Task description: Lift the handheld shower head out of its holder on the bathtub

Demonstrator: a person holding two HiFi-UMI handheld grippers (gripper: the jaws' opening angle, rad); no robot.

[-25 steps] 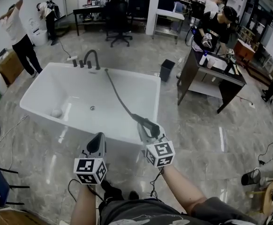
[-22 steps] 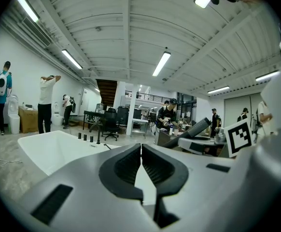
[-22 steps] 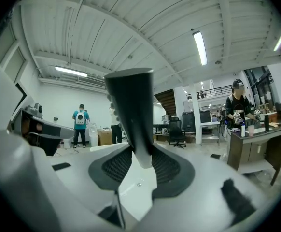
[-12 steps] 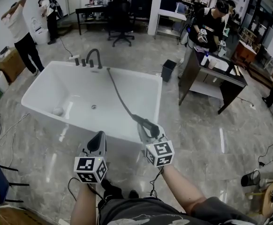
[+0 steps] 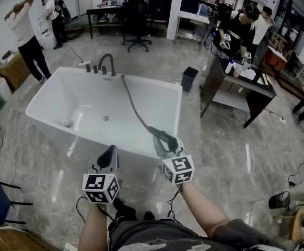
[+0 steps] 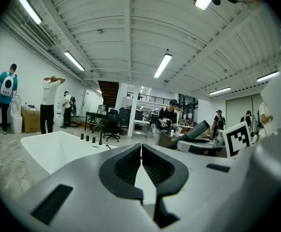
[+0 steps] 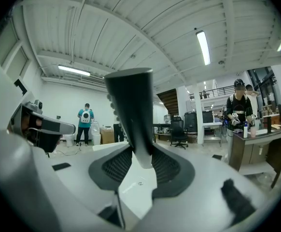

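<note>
My right gripper [image 5: 164, 143] is shut on the dark handle of the handheld shower head [image 5: 161, 136], held in the air just outside the near rim of the white bathtub [image 5: 141, 82]. In the right gripper view the handle [image 7: 133, 115] stands upright between the pads of this gripper [image 7: 141, 166]. A dark hose [image 5: 133, 106] runs from the handle across the tub to the far rim, by the black faucet [image 5: 106, 63]. To the left my left gripper [image 5: 110, 155] is shut with nothing in it [image 6: 141, 161]. The holder cannot be made out.
A dark desk [image 5: 241, 82] with a person [image 5: 240, 27] behind it stands to the right. A black bin [image 5: 189, 78] sits by the tub's far right corner. Two people [image 5: 26, 38] stand at the far left, with an office chair [image 5: 135, 14] and tables behind. Cables lie on the floor.
Both grippers and the shower head keep their places. The view has shifted slightly, and the person behind the desk has moved.
</note>
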